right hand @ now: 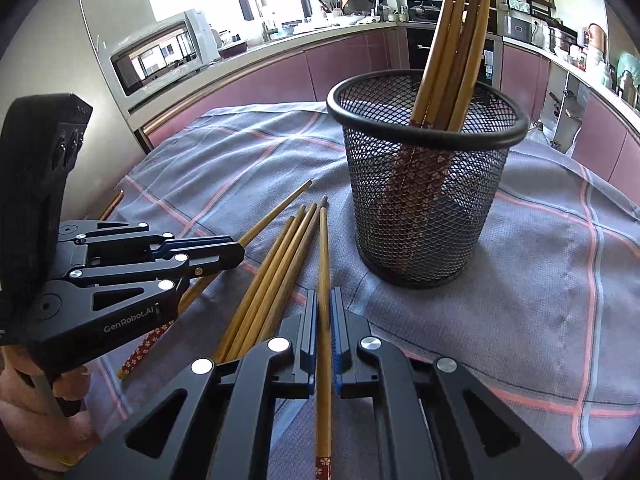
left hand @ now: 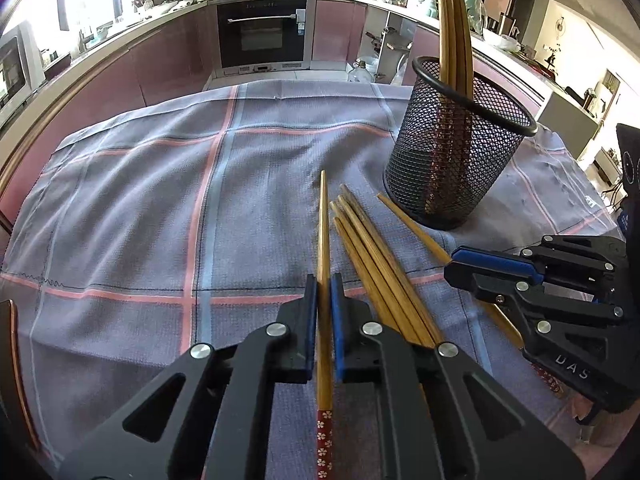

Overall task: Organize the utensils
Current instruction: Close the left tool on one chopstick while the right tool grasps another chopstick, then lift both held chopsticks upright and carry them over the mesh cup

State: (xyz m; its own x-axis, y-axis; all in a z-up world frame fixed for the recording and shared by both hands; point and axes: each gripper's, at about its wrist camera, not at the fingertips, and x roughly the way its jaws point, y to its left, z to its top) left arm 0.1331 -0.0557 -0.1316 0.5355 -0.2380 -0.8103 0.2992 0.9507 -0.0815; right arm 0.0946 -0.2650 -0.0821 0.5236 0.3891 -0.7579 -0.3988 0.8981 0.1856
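My left gripper [left hand: 324, 292] is closed on a single wooden chopstick [left hand: 324, 264], its blue pads pressed against the shaft on both sides, the tapered tip pointing forward and the red floral handle end trailing back beneath the fingers. My right gripper [right hand: 325, 308] is clenched the same way on another chopstick [right hand: 323, 280], which runs straight out between its fingers toward the black mesh cup [right hand: 424, 200]. From the left wrist camera I see the right gripper [left hand: 460, 268] low at the right edge, with its chopstick [left hand: 412, 224] angled toward the base of the mesh cup [left hand: 456, 160]. Between my two held sticks, a bundle of four loose chopsticks [left hand: 372, 256] lies side by side on the grey checked cloth [left hand: 140, 208] with its pink and pale blue stripes; in the right wrist camera that bundle [right hand: 276, 264] sits just left of my fingers. The cup stands upright on the cloth and holds several chopsticks [right hand: 452, 40], tips up, leaning against its far rim, their red patterned handles showing through the mesh. The left gripper [right hand: 236, 250] appears at the left of that view, gripping its stick [right hand: 276, 212]. Kitchen cabinets [left hand: 160, 60] and an oven [left hand: 262, 32] lie beyond.
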